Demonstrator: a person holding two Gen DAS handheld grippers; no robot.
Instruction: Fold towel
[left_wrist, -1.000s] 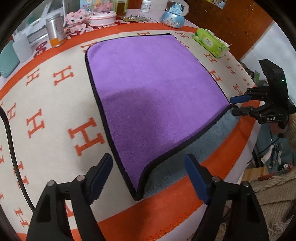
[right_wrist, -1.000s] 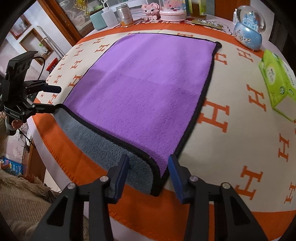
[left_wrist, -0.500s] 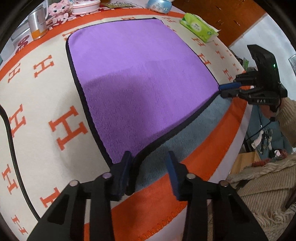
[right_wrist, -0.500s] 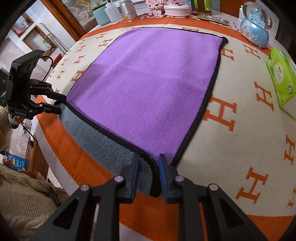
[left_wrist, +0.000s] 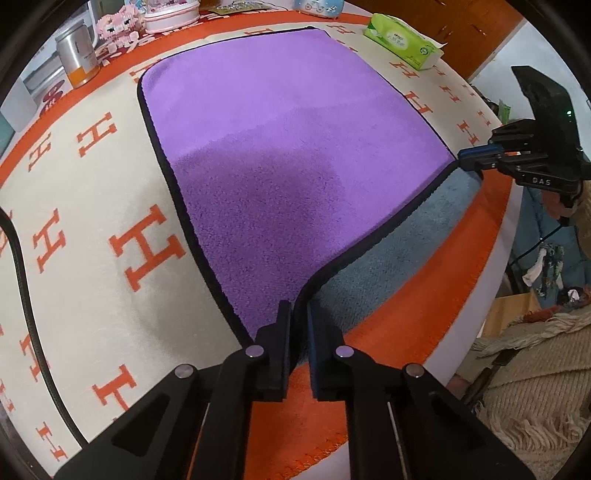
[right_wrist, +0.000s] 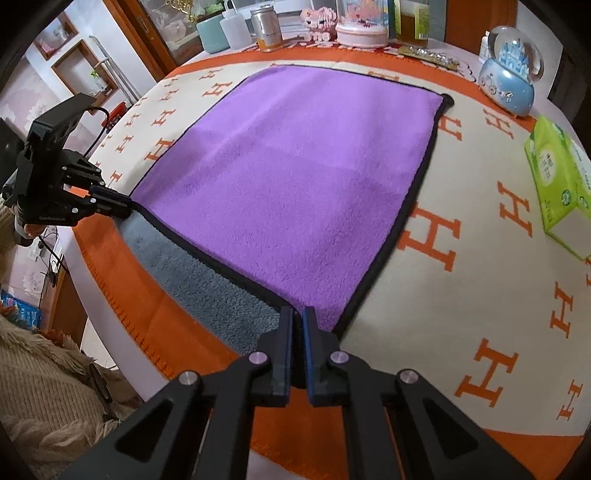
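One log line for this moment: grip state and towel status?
left gripper: shut on towel near corner | right gripper: shut on other near corner | towel: flat, unfolded

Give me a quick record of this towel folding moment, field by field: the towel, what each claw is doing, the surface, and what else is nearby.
towel: purple towel with black trim, spread flat, grey underside showing along the near edge
left claw: left claw shut on the towel's near left corner
right claw: right claw shut on the near right corner
surface: cream and orange tablecloth with an H pattern
nearby: green tissue pack to the right; blue snow globe at the far right; metal can at the far edge
fold stage: not yet folded over
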